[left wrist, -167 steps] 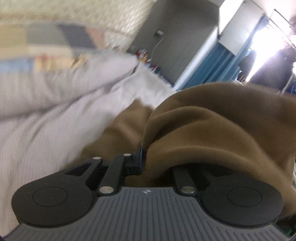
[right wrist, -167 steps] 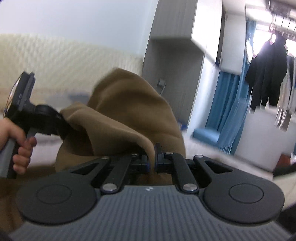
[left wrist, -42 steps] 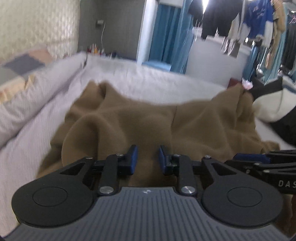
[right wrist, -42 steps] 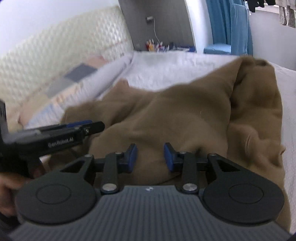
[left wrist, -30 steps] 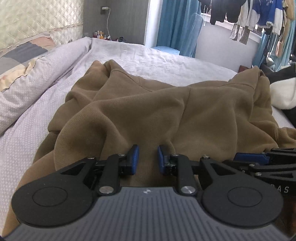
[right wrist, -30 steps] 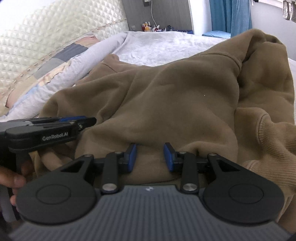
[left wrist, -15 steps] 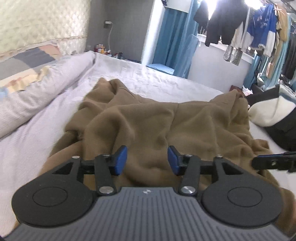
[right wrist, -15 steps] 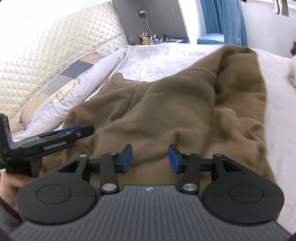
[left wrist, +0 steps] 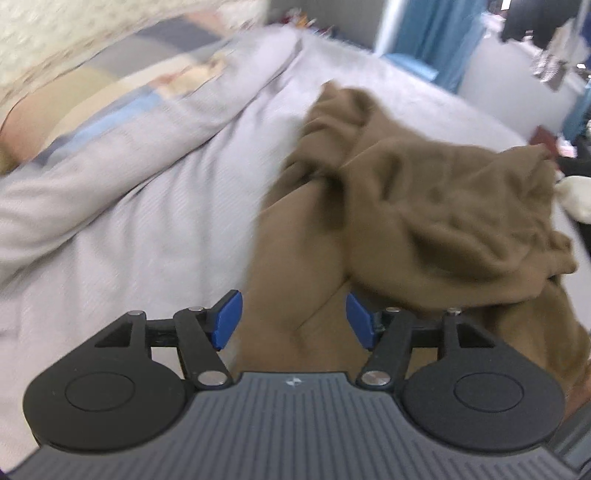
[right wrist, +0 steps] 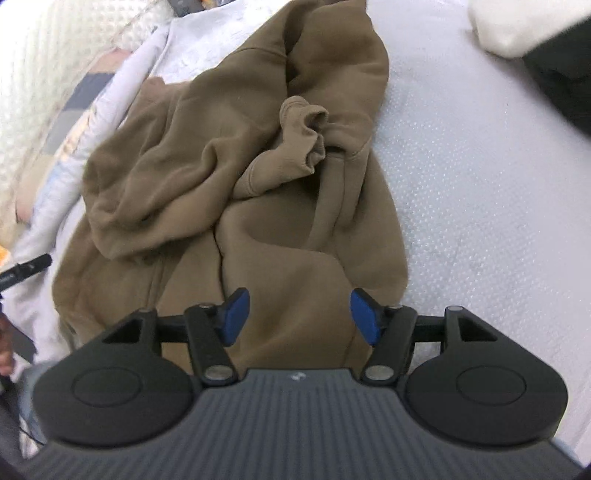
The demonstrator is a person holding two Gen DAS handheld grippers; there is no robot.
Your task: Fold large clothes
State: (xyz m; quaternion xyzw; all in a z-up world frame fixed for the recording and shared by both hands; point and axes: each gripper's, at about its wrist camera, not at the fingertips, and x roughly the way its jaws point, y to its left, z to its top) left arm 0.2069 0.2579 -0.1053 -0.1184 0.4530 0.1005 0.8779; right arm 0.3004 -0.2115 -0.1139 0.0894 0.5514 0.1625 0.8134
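Bedding makes the work surface: a pale grey sheet spread flat, wide enough to lay a big garment out for folding.

Nearest the lenses, both tools hang over the cloth, tilted down at it. The left gripper has its blue pads spread apart with nothing pinched between them; its jaws have just been opening, and only brown cloth lying below shows through the gap. The right gripper is likewise spread and empty, its jaws also having just been opening. That reads as a release: the garment was set down so it can be arranged before any fold.

Under and beyond them lies the hoodie, brown fleece, heaped lengthwise on the sheet, not yet flat. A cuff curls up on top of the body, and the left half is bunched in loose ridges. It probably needs smoothing and the sleeves pulling out first.

Further off, a patchwork pillow sits against a quilted headboard. To the far right a white and dark bundle lies clear of the hoodie. Blue curtains hang at the back.
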